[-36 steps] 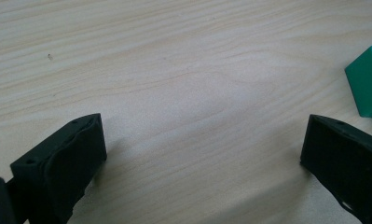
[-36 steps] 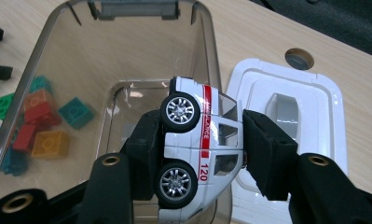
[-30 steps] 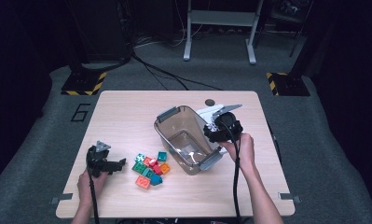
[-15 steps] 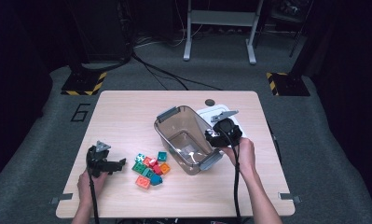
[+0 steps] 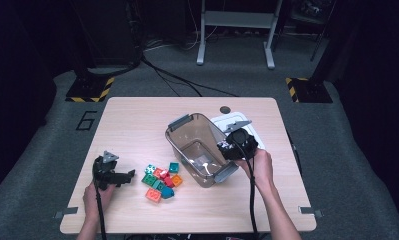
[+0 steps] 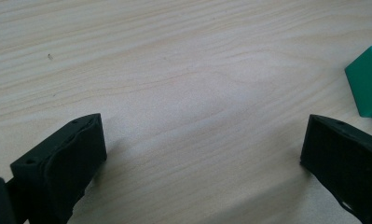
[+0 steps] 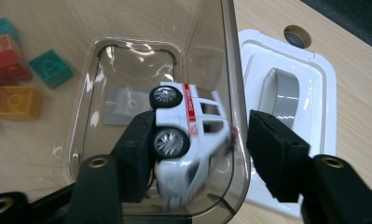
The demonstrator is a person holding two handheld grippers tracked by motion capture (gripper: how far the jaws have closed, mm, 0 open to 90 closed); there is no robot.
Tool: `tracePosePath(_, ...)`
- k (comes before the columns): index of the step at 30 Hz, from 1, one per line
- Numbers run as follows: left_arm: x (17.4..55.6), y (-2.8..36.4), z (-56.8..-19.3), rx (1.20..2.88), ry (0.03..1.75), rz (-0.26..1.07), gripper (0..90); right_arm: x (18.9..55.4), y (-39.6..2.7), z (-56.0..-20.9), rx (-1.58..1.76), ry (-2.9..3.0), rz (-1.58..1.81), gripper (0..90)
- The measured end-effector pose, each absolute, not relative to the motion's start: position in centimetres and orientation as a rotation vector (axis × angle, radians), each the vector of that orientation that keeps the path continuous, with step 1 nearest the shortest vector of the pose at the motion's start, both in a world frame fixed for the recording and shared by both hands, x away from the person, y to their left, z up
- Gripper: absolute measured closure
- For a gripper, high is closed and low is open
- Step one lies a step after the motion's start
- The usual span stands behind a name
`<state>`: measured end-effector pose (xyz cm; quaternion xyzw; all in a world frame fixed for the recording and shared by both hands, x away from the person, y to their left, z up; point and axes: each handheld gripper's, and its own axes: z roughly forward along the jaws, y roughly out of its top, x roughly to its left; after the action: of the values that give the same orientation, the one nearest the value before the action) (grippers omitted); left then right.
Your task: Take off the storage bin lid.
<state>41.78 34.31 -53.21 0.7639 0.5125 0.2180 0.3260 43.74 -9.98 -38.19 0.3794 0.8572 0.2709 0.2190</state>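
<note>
Your right claw (image 7: 197,154) hangs over the clear bin (image 5: 197,131), and its jaws have just been opening. The white toy car (image 7: 188,140) sits between them, wheels against the left jaw, its lower end blurred; the right jaw stands clear of it, so you are letting it go, not gripping it. The car is above the bin's open mouth, close to the near wall, with the bin's white lid (image 7: 309,93) lying just beside the bin on the counter (image 5: 137,120).

To finish this well, I'd open the jaws fully before you lift, so a wheel doesn't drag on the pad and tip the car over the rim. Rise straight up and keep clear of the bin wall.

Your left claw (image 6: 202,154) rests wide open with bare counter between its jaws, a green block (image 6: 368,79) off to one side, near the pile of coloured blocks (image 5: 161,180). That pile looks like the next thing to load.
</note>
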Motion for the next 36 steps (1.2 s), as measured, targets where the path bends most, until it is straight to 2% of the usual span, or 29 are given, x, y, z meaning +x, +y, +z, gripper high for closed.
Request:
tracePosePath(6,41.8,34.3,-53.2,2.002,1.343,0.571,0.0,43.6,-10.7,-37.8,1.111,2.337,0.805,35.9)
tracePosePath(16,41.8,34.3,-53.2,2.0,1.344,0.57,0.0,42.3,-13.5,-37.1,1.19,2.262,0.984,16.1)
tracePosePath(25,41.8,34.3,-53.2,2.001,1.344,0.57,0.0,41.0,-17.6,-38.5,1.248,2.21,1.055,8.8)
tracePosePath(36,41.8,34.3,-53.2,1.992,1.348,0.57,0.0,39.8,-22.3,-43.3,1.397,2.127,1.018,4.1)
